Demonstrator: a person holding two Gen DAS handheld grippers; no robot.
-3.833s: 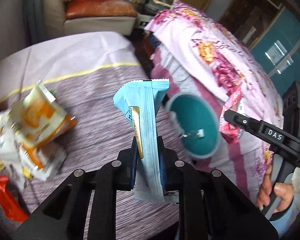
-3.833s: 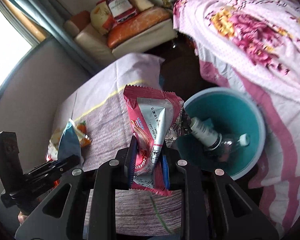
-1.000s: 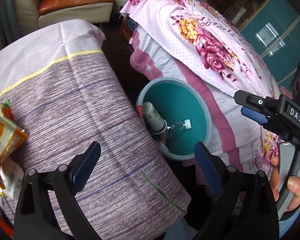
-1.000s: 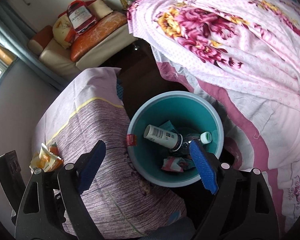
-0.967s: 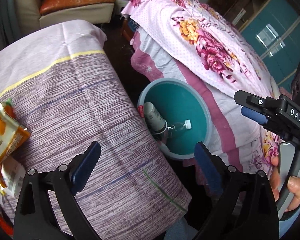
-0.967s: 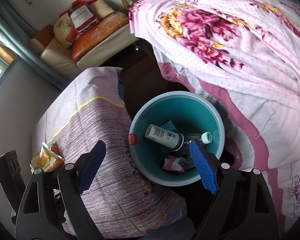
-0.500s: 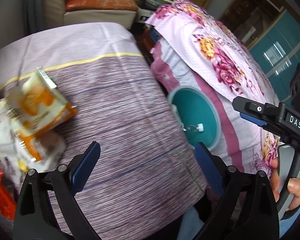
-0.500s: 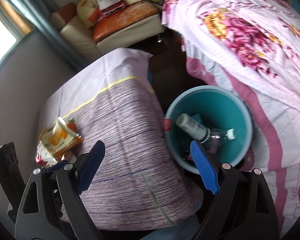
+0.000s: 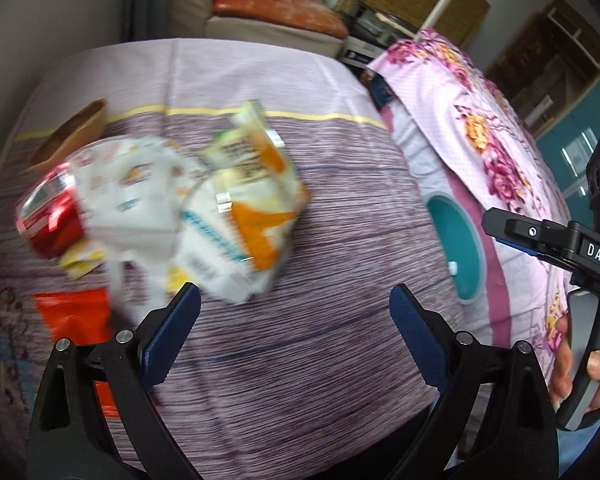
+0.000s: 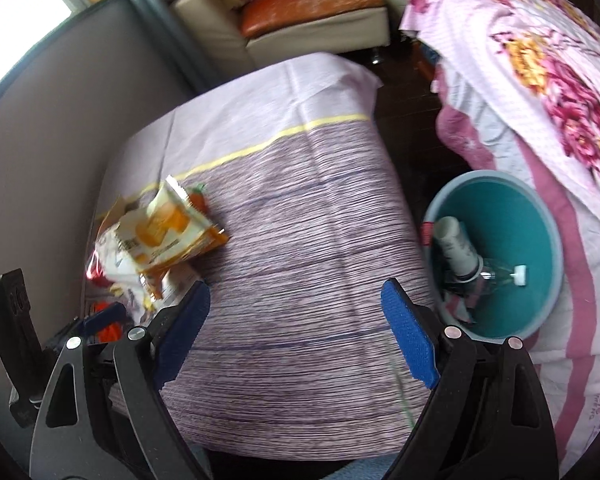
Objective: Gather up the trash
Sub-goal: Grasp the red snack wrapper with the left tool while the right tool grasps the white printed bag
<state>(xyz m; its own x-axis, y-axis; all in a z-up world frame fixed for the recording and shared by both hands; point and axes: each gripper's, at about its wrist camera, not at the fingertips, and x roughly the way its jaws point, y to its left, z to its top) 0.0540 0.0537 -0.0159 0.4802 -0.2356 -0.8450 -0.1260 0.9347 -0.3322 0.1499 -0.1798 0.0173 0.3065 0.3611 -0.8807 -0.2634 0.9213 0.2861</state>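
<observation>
Now a heap of crinkled orange and white snack wrappers (image 9: 236,204) is seen on the striped purple worktop (image 9: 300,344). Nothing is held: left gripper (image 9: 296,322) and right gripper (image 10: 296,320) fingers are spread wide. Nearby, bottles are held in the round teal bin (image 10: 540,248).

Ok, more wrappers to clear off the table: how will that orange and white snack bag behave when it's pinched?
The snack bag looks crumpled and puffed, so probably light and floppy, likely to buckle. Its glossy film may slip. It overlaps other wrappers, so a neighbour might drag along.
</observation>
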